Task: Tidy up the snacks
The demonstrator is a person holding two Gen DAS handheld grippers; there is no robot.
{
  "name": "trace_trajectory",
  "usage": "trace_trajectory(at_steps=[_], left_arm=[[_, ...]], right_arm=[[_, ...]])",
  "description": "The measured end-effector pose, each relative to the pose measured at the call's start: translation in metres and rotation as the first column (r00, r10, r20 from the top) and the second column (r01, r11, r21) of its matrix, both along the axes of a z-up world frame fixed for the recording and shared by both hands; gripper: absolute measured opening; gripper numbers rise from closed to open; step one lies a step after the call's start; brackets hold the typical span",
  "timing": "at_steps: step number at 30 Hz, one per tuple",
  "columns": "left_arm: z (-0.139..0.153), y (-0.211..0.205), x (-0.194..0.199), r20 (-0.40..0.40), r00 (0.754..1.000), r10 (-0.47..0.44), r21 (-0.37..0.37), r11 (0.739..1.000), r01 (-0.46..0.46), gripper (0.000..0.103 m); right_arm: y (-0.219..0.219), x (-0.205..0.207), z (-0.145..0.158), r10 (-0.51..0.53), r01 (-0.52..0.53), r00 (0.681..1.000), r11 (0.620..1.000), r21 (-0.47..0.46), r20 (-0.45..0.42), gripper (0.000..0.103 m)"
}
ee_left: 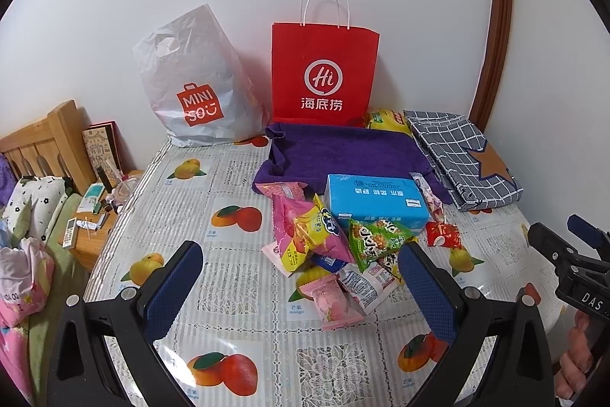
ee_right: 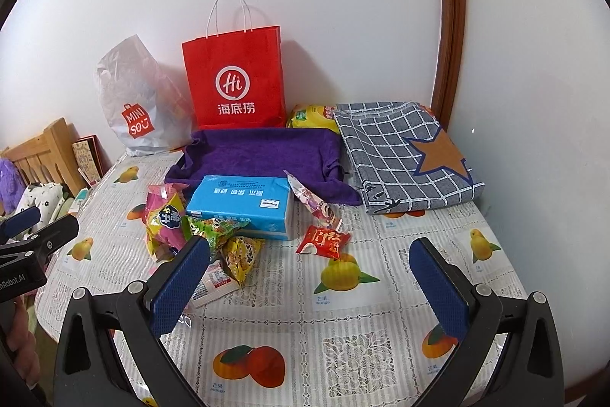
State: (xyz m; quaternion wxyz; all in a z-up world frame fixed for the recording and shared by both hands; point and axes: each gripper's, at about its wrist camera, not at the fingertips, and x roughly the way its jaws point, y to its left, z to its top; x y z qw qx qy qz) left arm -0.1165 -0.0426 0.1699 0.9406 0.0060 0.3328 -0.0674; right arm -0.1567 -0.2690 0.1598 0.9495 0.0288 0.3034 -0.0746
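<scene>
snacks (ee_left: 328, 246) lie heaped mid-table on the fruit-print cloth (ee_left: 236, 178), touching the front of a blue tissue box (ee_left: 375, 203). far left, a white bag (ee_left: 194, 94) leans on the wall, a red paper bag (ee_left: 324, 71) upright beside it. a purple towel (ee_left: 343, 151) lies behind the box, a yellow packet (ee_right: 314, 115) at its back corner, a checked cloth (ee_right: 404, 155) folded to the right. a small red packet (ee_right: 322, 241) sits apart, right of the heap. left gripper (ee_left: 301, 287) hovers over the heap, fingers spread, holding nothing; right gripper (ee_right: 309, 279) likewise released, over bare cloth.
</scene>
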Motion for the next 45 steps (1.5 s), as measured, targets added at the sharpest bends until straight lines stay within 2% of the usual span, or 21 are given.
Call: trace_trajectory(at_steps=[25,30,37,45], left_arm=[[0.008,0.002,0.003,0.003,1.0,-0.006,0.006,1.0,0.006,0.103],[0.0,0.003,0.016,-0.02,1.0,-0.004,0.009,1.0,0.004,0.103],[-0.024,-0.004,0.04,-0.076,0.997,-0.026,0.012,1.0,0.027,0.102],[-0.049,-0.004,0.066,-0.114,0.993,-0.003,0.034,0.999,0.006,0.101]], right_arm=[[-0.001,0.0,-0.001,0.01,-0.01,1.0,1.0,0.003,0.004,0.103],[-0.007,0.012,-0.014,0.006,-0.006,1.0,1.0,0.015,-0.021,0.103],[-0.016,0.04,-0.038,-0.001,0.003,0.997,1.0,0.029,-0.077,0.097],[-0.027,0.073,-0.07,0.005,-0.002,0.99,1.0,0.024,-0.143,0.097]])
